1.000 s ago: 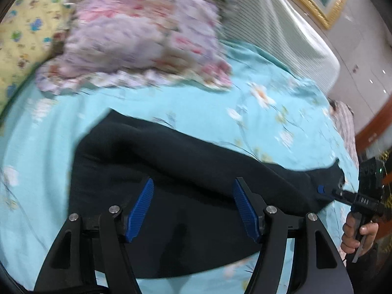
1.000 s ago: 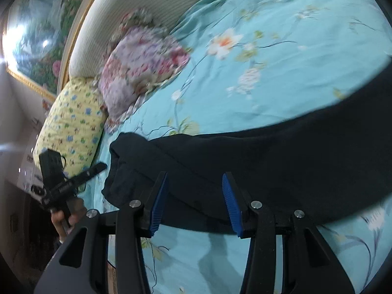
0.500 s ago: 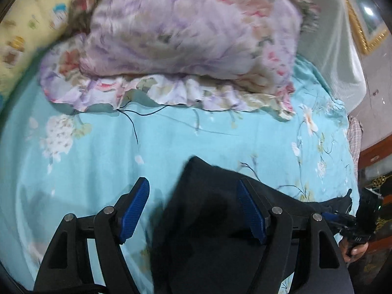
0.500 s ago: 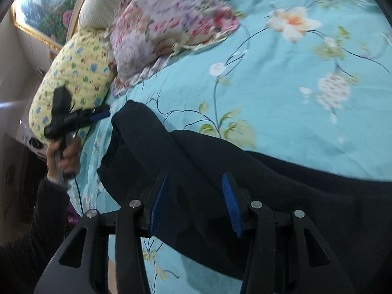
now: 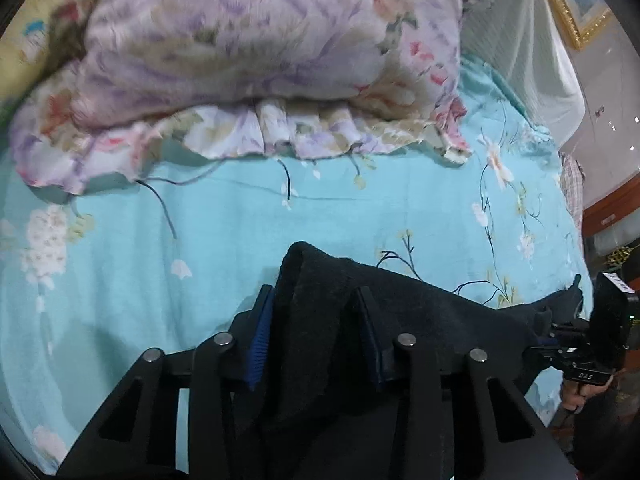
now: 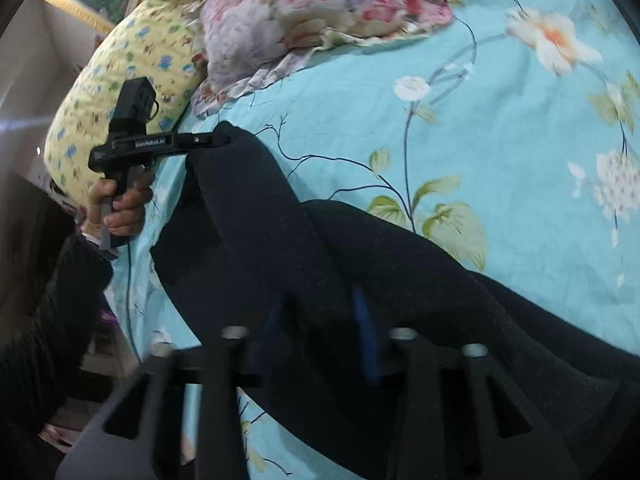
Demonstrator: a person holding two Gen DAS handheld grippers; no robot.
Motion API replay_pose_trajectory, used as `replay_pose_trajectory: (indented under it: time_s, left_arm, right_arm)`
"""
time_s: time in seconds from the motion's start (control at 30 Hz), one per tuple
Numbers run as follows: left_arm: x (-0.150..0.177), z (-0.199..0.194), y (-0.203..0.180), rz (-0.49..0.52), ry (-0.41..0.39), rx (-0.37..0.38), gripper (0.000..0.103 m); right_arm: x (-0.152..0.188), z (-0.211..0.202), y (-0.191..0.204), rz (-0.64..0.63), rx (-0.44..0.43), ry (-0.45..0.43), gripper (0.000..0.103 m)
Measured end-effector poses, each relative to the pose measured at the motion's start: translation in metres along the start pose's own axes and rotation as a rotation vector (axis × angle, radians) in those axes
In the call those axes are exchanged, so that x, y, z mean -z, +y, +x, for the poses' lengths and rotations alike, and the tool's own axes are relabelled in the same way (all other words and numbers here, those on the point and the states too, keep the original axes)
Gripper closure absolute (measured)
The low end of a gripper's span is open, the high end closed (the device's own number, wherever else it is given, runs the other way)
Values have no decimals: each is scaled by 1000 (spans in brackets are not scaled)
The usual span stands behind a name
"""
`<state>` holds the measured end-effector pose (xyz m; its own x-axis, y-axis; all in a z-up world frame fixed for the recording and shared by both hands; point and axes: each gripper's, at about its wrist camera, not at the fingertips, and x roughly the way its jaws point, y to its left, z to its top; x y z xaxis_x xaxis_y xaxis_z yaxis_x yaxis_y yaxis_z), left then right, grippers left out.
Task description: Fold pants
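Dark pants (image 5: pixel 420 320) lie across a turquoise flowered bed sheet (image 5: pixel 200 240). My left gripper (image 5: pixel 316 320) is shut on one end of the pants, with the cloth bunched between its blue pads and standing up in a peak. My right gripper (image 6: pixel 320 320) is shut on the other end of the pants (image 6: pixel 280 240); the cloth covers its blue pads. In the right wrist view the left gripper (image 6: pixel 216 140) shows at the far end, pinching the cloth. In the left wrist view the right gripper (image 5: pixel 560 332) shows at the right edge, on the pants' far end.
A purple and pink flowered pillow (image 5: pixel 260 48) lies just beyond the left gripper. A yellow patterned pillow (image 6: pixel 120 92) lies beside it. A white headboard (image 5: pixel 520 40) and a gold picture frame (image 5: pixel 576 20) stand behind. The bed's edge is at the left of the right wrist view.
Both grippers were open above the pants a second ago. They have closed on the two ends, and the left one has moved toward the flowered pillow with the cloth lifted.
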<state>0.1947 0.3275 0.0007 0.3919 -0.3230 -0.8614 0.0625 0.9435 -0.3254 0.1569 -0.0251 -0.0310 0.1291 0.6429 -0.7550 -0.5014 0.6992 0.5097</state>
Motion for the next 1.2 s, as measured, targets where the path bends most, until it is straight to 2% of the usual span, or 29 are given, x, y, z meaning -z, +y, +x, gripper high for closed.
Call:
replay_pose_trajectory:
  time_s: [0.2, 0.37, 0.4, 0.43, 0.53, 0.7, 1.03, 1.2]
  left_arm:
    - [24, -45, -22, 15, -143, -17, 68]
    - [69, -86, -29, 0, -282, -18, 70]
    - [77, -90, -30, -2, -299, -21, 72]
    - [89, -97, -27, -10, -322, -34, 84]
    - [111, -102, -18, -57, -350, -26, 86]
    - [139, -97, -8, -138, -356, 14, 86]
    - [176, -85, 0, -225, -323, 13, 86]
    - [188, -85, 6, -279, -302, 28, 87]
  right_arm:
    - [8, -20, 28, -106, 31, -83, 96]
    - [25, -30, 44, -169, 34, -104, 97]
    - [30, -31, 46, -172, 28, -106, 97]
    - [33, -30, 45, -167, 23, -103, 97]
    - [44, -23, 46, -164, 15, -83, 97]
    - [65, -7, 55, -198, 38, -57, 97]
    - [83, -4, 62, -230, 71, -40, 97]
    - [85, -6, 59, -184, 47, -26, 92]
